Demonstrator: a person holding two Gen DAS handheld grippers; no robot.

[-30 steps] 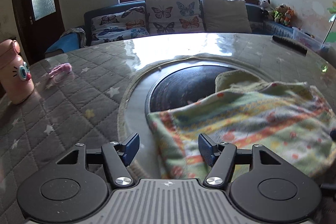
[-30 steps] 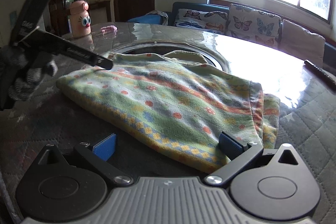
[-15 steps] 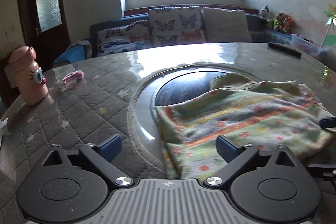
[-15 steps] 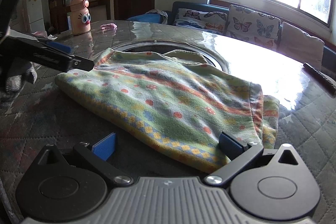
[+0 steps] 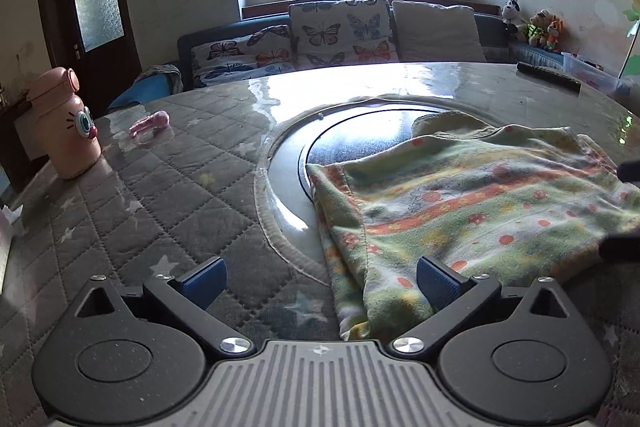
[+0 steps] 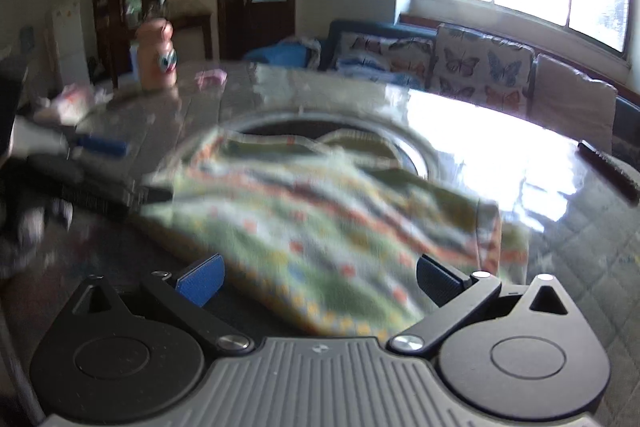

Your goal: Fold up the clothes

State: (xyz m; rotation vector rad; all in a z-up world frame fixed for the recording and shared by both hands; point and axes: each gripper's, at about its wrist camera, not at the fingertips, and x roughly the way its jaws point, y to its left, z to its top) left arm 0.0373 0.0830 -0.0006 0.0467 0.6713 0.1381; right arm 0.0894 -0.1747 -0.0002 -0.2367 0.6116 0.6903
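One folded green patterned garment (image 5: 480,203) lay on the table (image 5: 168,195), partly over its dark round centre plate (image 5: 360,143). One pink bottle (image 5: 64,125) stood near the table's left edge. Two claws were present: the left claw (image 5: 320,277) sat released and low at the garment's near corner, and the right claw (image 6: 318,277) sat released, level at its near hem.

Left gripper (image 5: 320,277) and right gripper (image 6: 318,277), jaws wide apart, empty.
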